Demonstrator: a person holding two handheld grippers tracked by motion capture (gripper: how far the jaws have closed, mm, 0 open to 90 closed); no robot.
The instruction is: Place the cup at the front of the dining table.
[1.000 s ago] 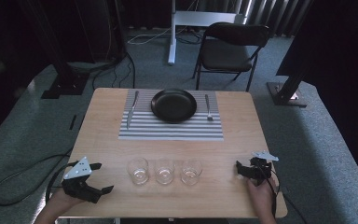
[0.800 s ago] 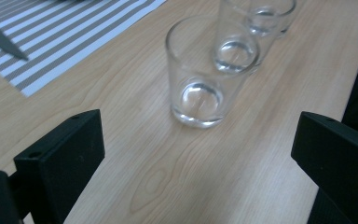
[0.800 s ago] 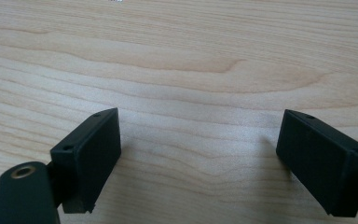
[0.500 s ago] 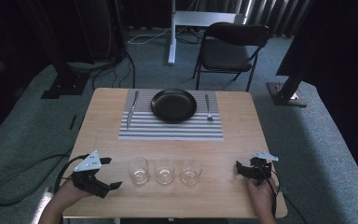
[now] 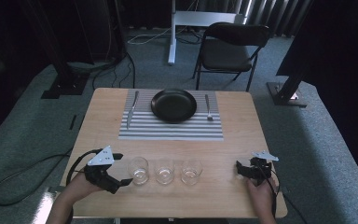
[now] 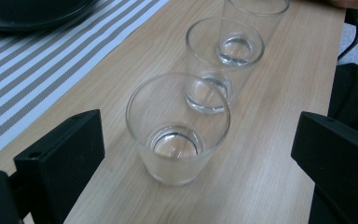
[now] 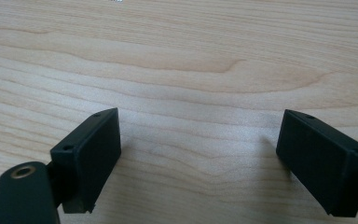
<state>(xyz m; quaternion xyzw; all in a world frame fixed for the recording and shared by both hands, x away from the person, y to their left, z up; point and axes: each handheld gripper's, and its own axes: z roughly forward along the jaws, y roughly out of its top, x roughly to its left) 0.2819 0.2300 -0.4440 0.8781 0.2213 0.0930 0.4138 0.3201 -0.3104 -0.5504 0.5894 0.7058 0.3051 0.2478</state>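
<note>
Starting at the left of the high view, we hold the left hand-held gripper [image 5: 123, 173] low over the tabletop [image 5: 242, 140], its jaws spread wide and empty, pointing sideways toward the row of three glasses. The nearest glass [image 5: 138, 170] stands upright just beyond the jaw tips; in the left gripper view that same glass [image 6: 177, 127] sits centred ahead of the two black jaws, not yet between them and touching neither. The line of our approach runs along the row itself: the middle glass [image 6: 224, 63] stands directly behind the first, and the far glass [image 6: 255, 16] behind that. We judge a straight push forward would bring the jaws round the first glass, but little room separates it from the middle glass, so going too deep may knock the second.

Further right, past the far glass [image 5: 191, 171], our right hand-held gripper [image 5: 239, 169] rests near the tabletop's right edge, jaws also open on nothing, with bare wood beneath them in the right gripper view. It lies well apart from the nearest glass, so the left hand is plainly the closer one.
</note>
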